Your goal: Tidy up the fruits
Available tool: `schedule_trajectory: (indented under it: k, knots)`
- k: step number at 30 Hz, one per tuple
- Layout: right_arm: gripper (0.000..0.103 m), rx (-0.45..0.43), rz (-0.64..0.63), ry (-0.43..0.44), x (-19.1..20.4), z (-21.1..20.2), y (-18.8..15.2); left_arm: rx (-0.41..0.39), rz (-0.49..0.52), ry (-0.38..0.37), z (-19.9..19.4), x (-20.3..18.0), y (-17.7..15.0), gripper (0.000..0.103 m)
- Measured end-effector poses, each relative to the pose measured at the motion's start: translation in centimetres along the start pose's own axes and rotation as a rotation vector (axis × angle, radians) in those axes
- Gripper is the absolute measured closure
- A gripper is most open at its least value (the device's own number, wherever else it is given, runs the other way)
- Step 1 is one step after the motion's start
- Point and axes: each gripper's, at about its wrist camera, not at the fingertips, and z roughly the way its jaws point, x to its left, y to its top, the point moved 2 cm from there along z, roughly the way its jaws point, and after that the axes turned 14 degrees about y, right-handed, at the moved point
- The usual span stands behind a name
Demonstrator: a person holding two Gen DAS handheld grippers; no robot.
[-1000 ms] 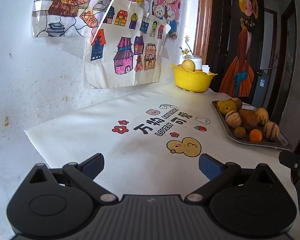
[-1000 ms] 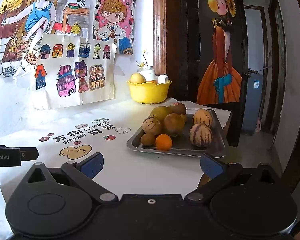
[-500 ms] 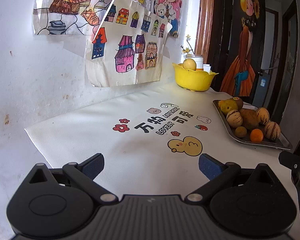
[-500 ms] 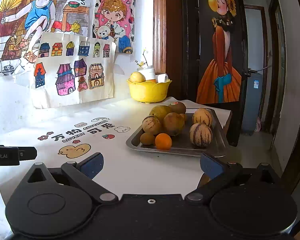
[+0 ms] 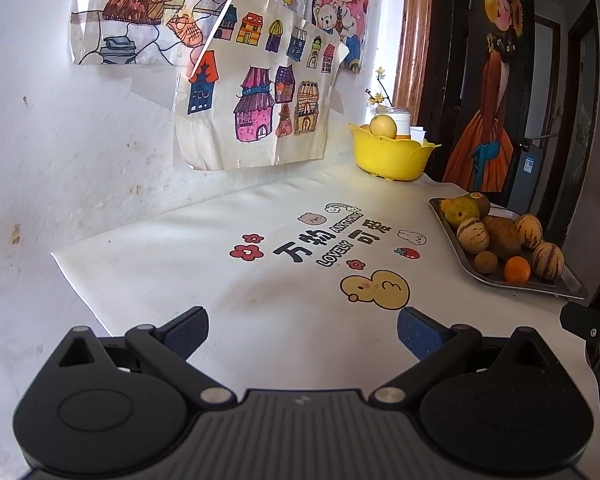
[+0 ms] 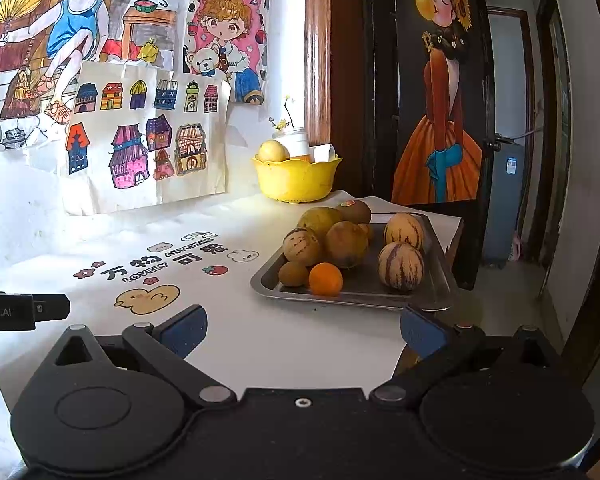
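A metal tray (image 6: 436, 280) holds several fruits: striped melons (image 6: 400, 265), brown round fruits (image 6: 346, 244) and a small orange (image 6: 325, 278). The tray also shows at the right in the left wrist view (image 5: 540, 286). A yellow bowl (image 6: 296, 178) with a pale fruit (image 6: 272, 151) stands by the wall; it also shows in the left wrist view (image 5: 392, 156). My left gripper (image 5: 302, 330) is open and empty above the white mat. My right gripper (image 6: 303, 330) is open and empty, just short of the tray's near edge.
A white printed mat (image 5: 300, 248) covers the table. Drawings (image 5: 252, 112) hang on the wall behind. A white jar with flowers (image 6: 298, 142) stands behind the bowl. A dark door with a painted figure (image 6: 440, 120) is at the right, past the table's edge.
Both views have shifted slightly; the left gripper has drifted a little, and the right gripper has edged slightly toward the tray. Both grippers stay open.
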Motion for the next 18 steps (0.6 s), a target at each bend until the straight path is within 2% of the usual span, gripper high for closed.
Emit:
schedule_trajectory:
  k: [18]
  knots:
    - [0.001,0.000,0.000,0.001,-0.08,0.00,0.01,0.004,0.000,0.000,-0.03,-0.14,-0.12,0.000]
